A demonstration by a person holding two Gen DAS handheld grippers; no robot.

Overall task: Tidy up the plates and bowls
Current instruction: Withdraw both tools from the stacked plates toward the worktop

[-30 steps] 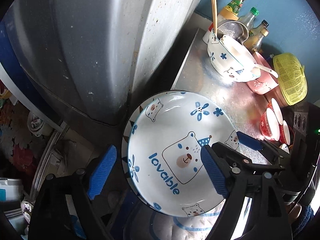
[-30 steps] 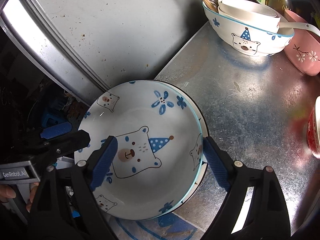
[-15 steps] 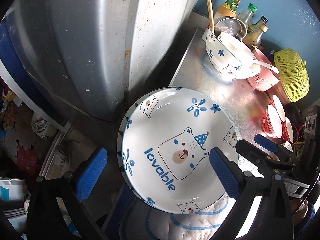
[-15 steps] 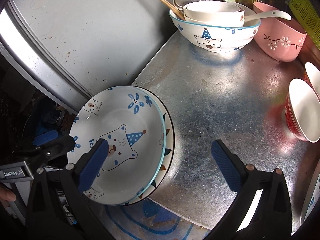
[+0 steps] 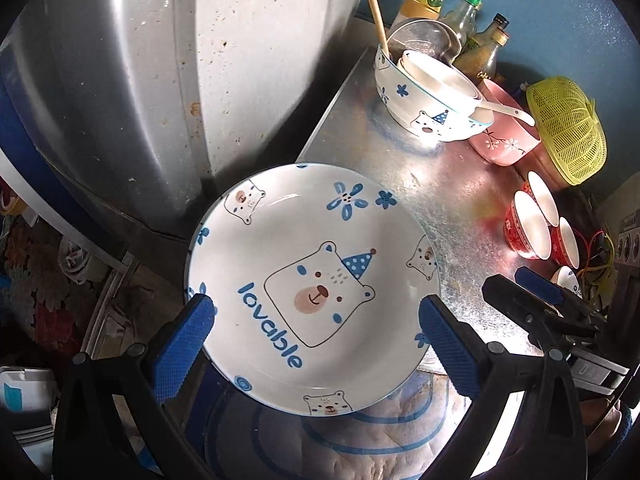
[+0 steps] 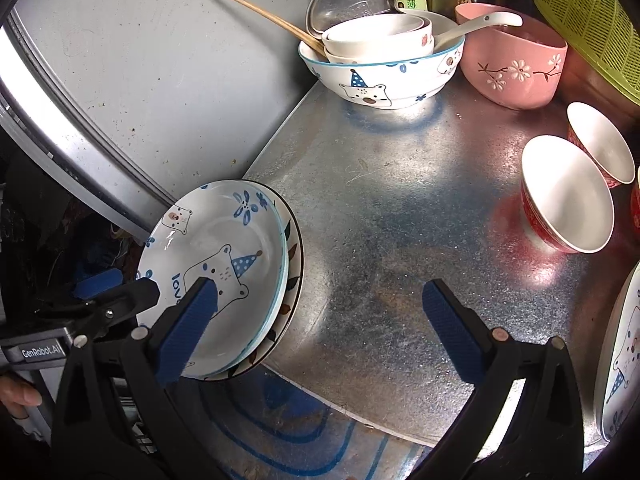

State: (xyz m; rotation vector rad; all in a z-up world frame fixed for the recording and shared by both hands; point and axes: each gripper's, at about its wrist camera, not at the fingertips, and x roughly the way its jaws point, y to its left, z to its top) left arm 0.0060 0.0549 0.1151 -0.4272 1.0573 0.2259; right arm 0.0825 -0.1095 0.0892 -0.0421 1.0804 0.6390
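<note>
Both grippers, left gripper [image 5: 316, 340] and right gripper [image 6: 320, 332], gape empty; the bear plate [image 5: 312, 280] seemingly overhangs the metal counter [image 6: 400, 220], so a nudge could tip it.

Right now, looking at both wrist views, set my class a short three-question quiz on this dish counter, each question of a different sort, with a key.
1. True or false: the bear plate lies directly on the bare counter.
2. Multiple choice: the spoon rests in A) a red bowl, B) the bear bowl, C) the yellow basket.
3. Fill in: both the left gripper and the right gripper are ____ and hold nothing.

Key
1. False: it sits on another plate, whose rim shows beneath it.
2. B
3. open
</note>
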